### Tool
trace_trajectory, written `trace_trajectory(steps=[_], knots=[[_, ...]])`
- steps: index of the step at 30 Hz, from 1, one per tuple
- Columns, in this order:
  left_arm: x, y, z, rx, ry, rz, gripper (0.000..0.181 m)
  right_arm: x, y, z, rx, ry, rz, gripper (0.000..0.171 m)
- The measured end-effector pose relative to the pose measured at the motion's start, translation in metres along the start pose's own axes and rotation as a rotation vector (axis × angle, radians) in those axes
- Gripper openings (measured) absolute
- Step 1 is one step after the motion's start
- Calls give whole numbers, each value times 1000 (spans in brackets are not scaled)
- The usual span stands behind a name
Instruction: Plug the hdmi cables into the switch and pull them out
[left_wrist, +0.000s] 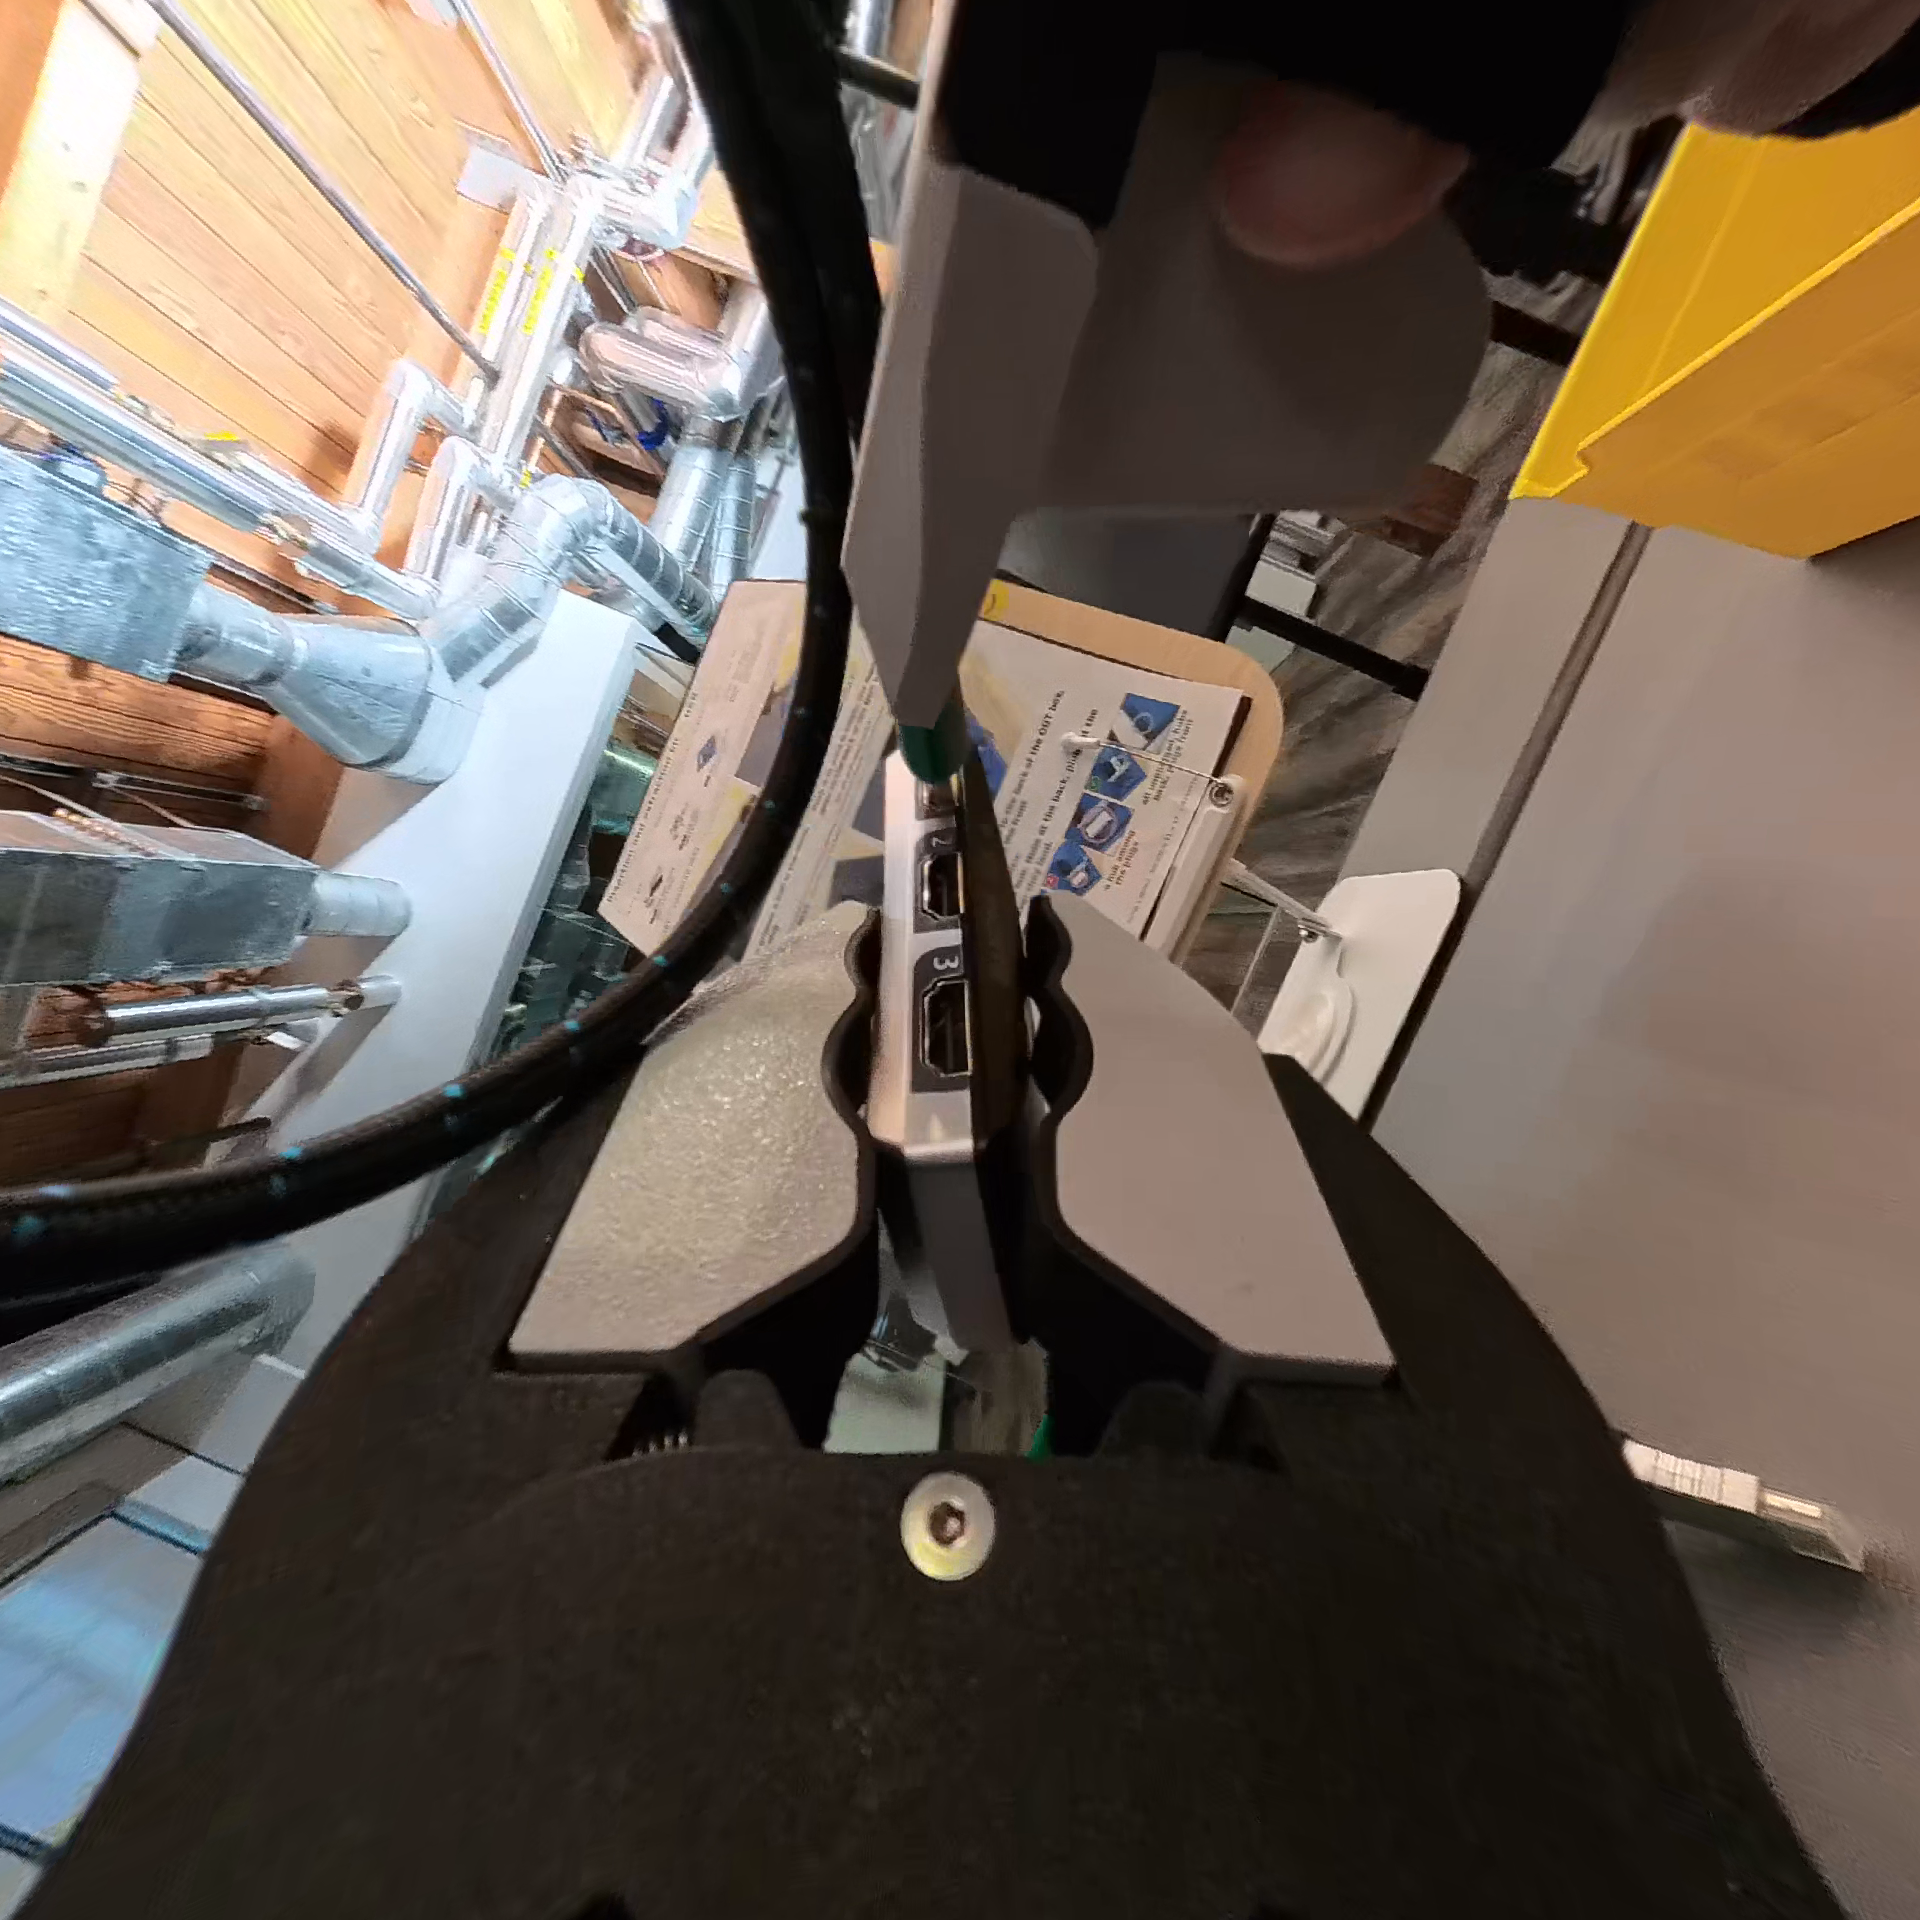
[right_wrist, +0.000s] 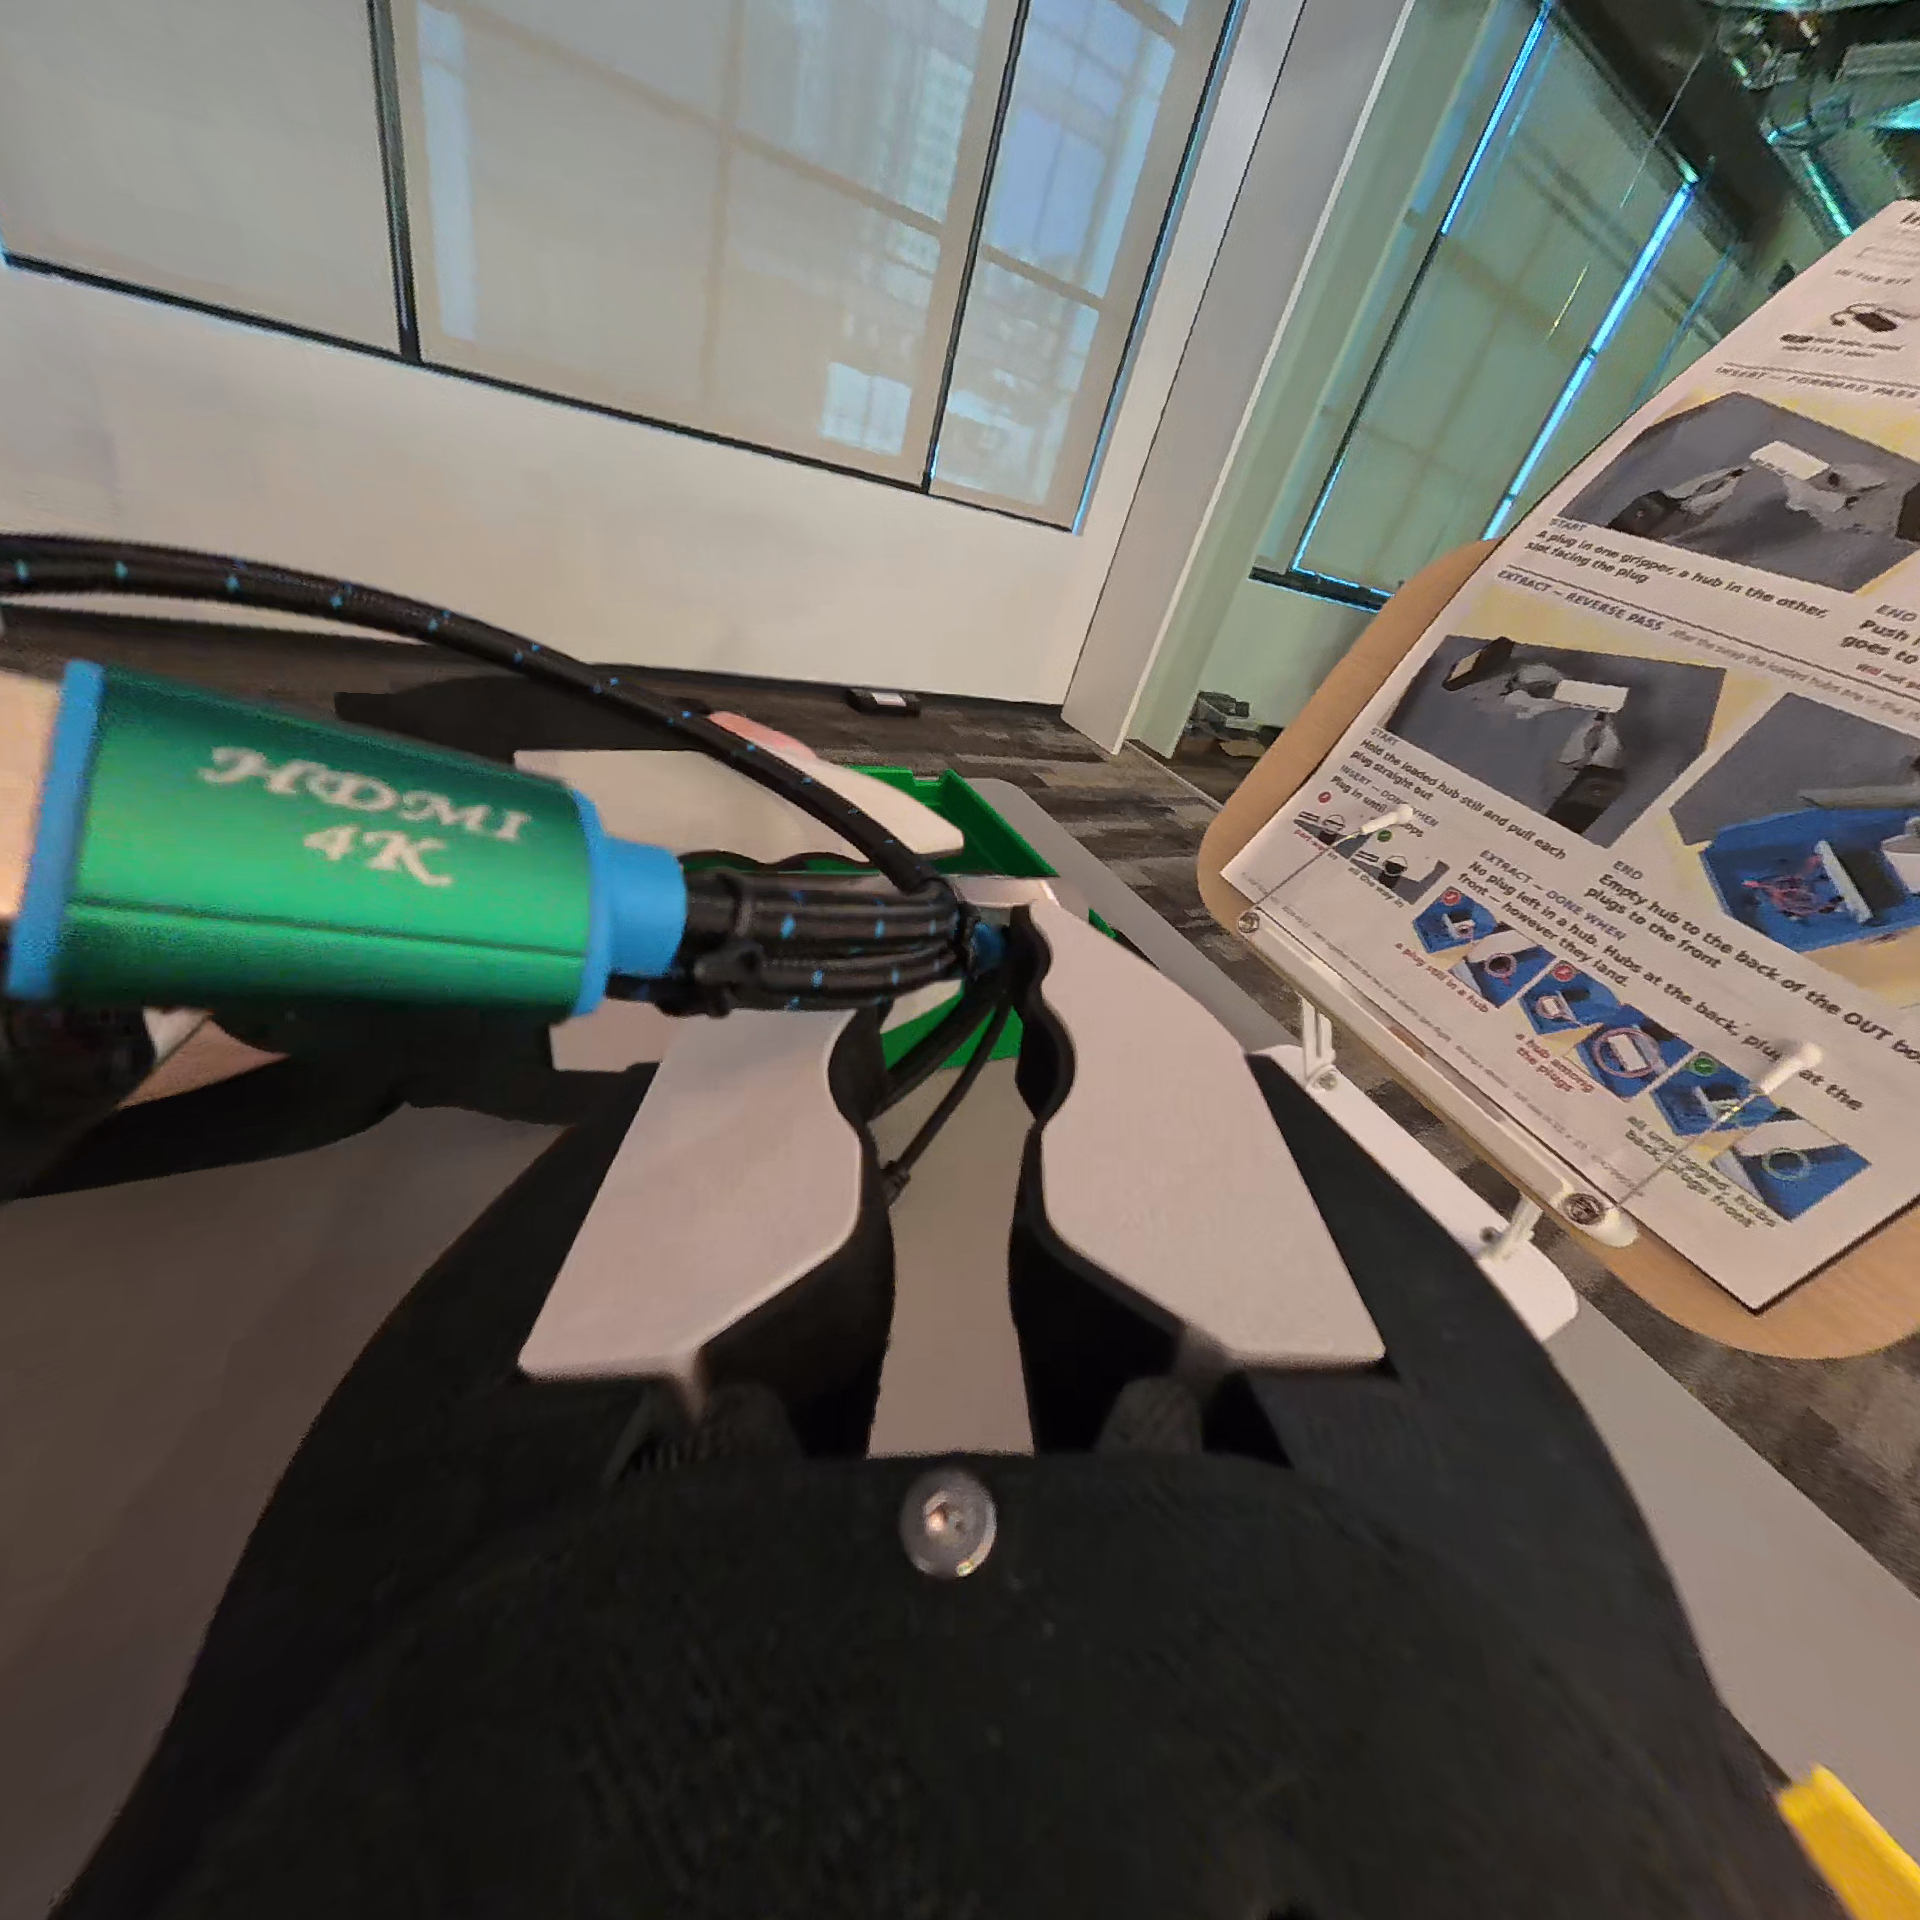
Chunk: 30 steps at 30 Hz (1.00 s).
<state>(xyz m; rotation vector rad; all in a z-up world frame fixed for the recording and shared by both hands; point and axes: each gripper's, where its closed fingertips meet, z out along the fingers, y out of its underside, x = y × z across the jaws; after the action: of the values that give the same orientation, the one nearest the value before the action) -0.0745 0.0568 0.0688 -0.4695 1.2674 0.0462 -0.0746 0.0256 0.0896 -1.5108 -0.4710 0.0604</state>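
- Left gripper (left_wrist: 951, 997): claw clamped on the switch (left_wrist: 923, 1127), one finger on each broad side, near its close end.
- Switch: silver box held edge-on in the left wrist view, with its row of ports facing left. The two nearer ports are open and empty.
- Right gripper (left_wrist: 925, 717): comes in from above the switch, tips closed on a green plug (left_wrist: 928, 750).
- Plug: at the port on the switch's far end and touching the switch there. How deep it sits cannot be told.
- Cable (left_wrist: 790, 727): black braid with blue flecks, arcing wide to the left of the switch and out at the frame's left edge.
- Right wrist view: the right gripper (right_wrist: 987, 935) has its tips drawn in on a blue-and-black cable end. The switch itself is not clear here.
- Second plug (right_wrist: 312, 842): green body with blue collars, close to the right camera, left of the fingers, hanging free of both claws.
- Board (left_wrist: 1132, 748): a wooden stand with a printed sheet, beyond the switch.
- Yellow bin (left_wrist: 1745, 343): up and to the right of the switch, well apart.
- Green bin (right_wrist: 987, 821): just past the right fingertips.
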Motion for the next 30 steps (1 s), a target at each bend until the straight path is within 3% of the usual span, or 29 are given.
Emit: trace_trajectory(steps=[7, 17, 24, 30], knots=[[-2, 5, 1, -35, 13, -36, 24, 1, -1, 3, 50, 28, -35, 21], [-15, -2, -5, -14, -129, 132, 24, -3, -11, 4, 113, 133, -166, 21], [-15, -8, -7, -4, -131, 148, 24, -3, -8, 4, 71, 175, -214, 22], [-26, -18, -13, 41, -186, 142, 25, -10, -24, -4, 165, 235, -340, 21]])
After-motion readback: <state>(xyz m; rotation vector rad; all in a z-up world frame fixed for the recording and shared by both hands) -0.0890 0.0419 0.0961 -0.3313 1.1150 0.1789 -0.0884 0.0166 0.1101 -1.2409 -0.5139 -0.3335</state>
